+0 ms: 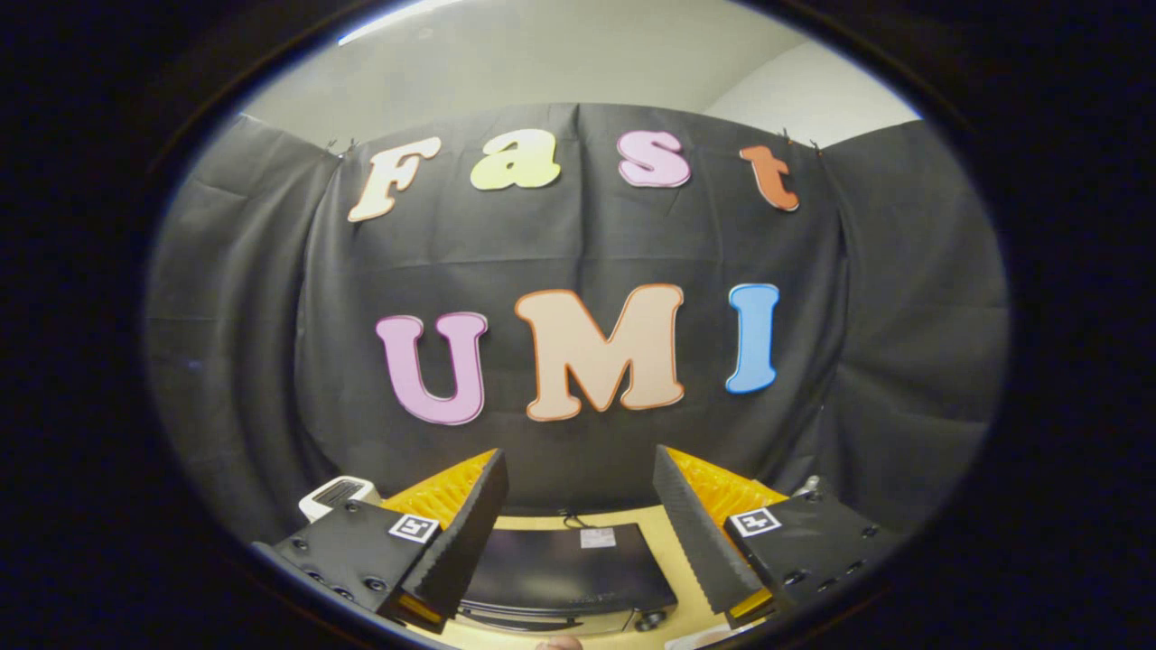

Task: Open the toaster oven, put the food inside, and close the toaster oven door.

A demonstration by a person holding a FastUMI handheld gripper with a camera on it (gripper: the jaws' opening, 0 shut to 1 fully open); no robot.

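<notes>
table carries toaster oven below, between your fingers | oven: heavy, rigid, won't slide easily (door side barely visible); take the door by its handle, probably at the front edge | hand-held gripper: wide apart, holding nothing

Black cloth wall hangs creased — pale ceiling above, wooden table below.

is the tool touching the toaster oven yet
Apart. In the gripper view the tool is open and held high, with the toaster oven well below on the table, seen in the gap between the fingers.
</notes>
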